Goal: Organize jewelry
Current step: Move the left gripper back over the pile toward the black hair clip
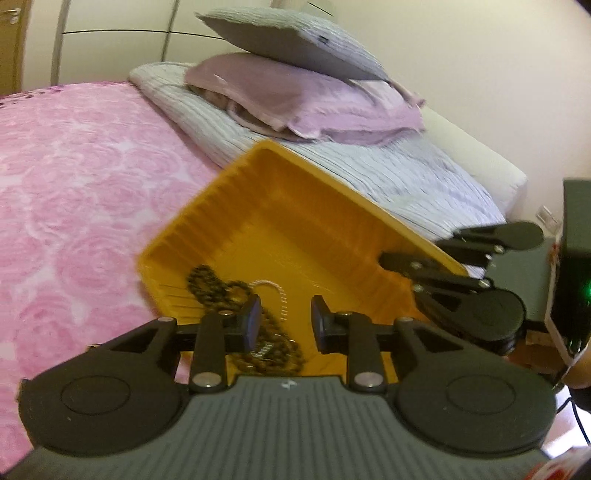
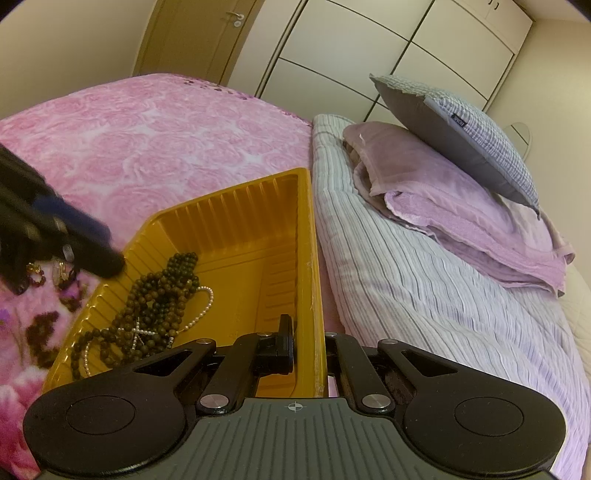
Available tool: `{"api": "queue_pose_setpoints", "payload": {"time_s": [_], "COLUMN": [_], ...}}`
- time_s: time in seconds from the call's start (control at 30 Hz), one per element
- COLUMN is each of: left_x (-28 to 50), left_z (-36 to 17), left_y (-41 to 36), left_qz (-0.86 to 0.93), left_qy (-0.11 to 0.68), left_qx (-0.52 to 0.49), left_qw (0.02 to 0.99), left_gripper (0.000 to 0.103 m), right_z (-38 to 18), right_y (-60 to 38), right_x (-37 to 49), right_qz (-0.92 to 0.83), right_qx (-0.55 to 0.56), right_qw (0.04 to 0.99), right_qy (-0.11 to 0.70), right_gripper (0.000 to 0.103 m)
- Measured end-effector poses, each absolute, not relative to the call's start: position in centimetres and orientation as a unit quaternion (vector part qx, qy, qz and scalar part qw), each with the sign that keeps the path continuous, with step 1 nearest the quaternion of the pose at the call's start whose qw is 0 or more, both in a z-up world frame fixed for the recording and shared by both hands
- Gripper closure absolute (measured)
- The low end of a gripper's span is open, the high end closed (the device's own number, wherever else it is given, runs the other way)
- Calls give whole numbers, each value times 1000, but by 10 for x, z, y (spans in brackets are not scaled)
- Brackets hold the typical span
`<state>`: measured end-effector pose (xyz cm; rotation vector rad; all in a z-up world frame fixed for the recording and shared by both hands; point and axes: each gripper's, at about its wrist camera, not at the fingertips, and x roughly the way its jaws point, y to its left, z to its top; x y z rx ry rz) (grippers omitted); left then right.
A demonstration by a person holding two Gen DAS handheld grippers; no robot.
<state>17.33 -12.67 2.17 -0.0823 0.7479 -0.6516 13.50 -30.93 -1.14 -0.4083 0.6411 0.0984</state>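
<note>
A yellow plastic tray lies on the bed. In it are a coiled dark beaded necklace and a thin pearl string. My left gripper hangs open just above the beads, with a clear gap between its pads and nothing pinched. In the right wrist view it is a dark blur at the tray's left rim. My right gripper is shut on the tray's right wall. More small jewelry lies on the blanket, left of the tray.
The tray sits on a pink rose-patterned blanket, next to a folded striped duvet. On the duvet are a lilac pillow and a grey cushion. White wardrobe doors and a room door stand behind.
</note>
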Motion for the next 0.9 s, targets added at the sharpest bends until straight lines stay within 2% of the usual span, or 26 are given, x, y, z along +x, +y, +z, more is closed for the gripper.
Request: {"api": "queue_pose_setpoints", "payload": {"time_s": [0.53,0.9], "left_x": [165,138], "left_z": [21,-24], "left_y": [16,32], "left_qz": [-142,-112], "left_qy": [339,378], "left_qx": [-65,-42], "left_qw": [928,918], "left_gripper": [78,78], "right_z": [-12,-13], "right_y": [-311,-311], "right_x": [135,133], "right_qz": [48,48], "right_qx": [-203,-207], "right_qw": [926,925], "right_qy": [314,314], "right_gripper": [100,100]}}
